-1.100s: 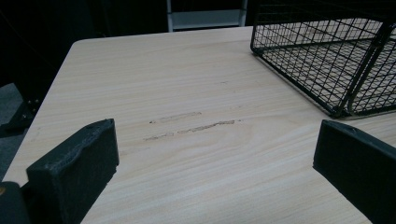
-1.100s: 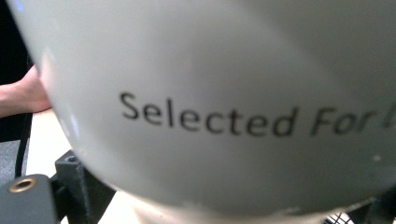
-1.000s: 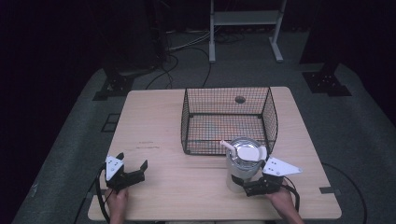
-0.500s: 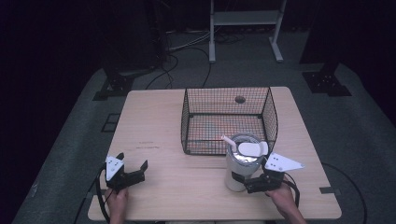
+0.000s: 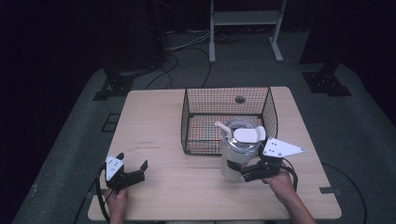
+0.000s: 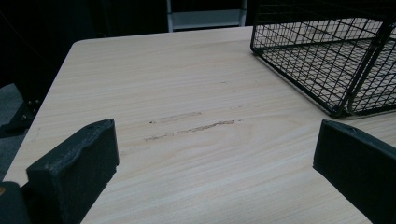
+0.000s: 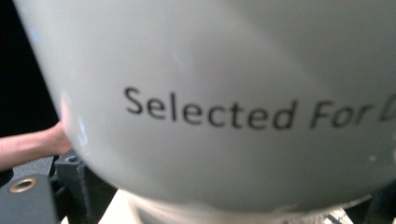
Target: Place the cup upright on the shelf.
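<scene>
White lidded jug [image 5: 237,156], with a spout or straw stub poking up at its rim and a flat white tab on the lid, stands upright on the tabletop [image 5: 187,186] just outside the near wall of the black wire basket [image 5: 196,121], touching or nearly touching the mesh; cannot tell which. In the right gripper view the jug's pale wall sits hard against the camera, black lettering "Selected For" legible across it.

Right gripper [image 5: 243,171] comes in low from the jug's right side, jaws set on either side of the jug's lower body. They look clamped on it, holding it near the base. Whether the jug is bearing on the tabletop or lifted a hair cannot be told from above.

Left gripper [image 5: 134,170] rests near the front left corner of the tabletop, well apart from the jug. Jaws stand wide apart with nothing between them; its own view looks across bare wood with faint scuff marks [image 6: 191,126] toward the basket's corner.

Basket appears empty but for a small dark round object [image 5: 240,99] near its far wall; too small to identify.

Judgement: the step in hand is the grasp and carry of the jug, likely into the basket. Next move calls for a lift high enough to clear the basket's near rim, keeping the jug upright since the grip is low and the load top-heavy, then forward and down onto the mesh floor.
</scene>
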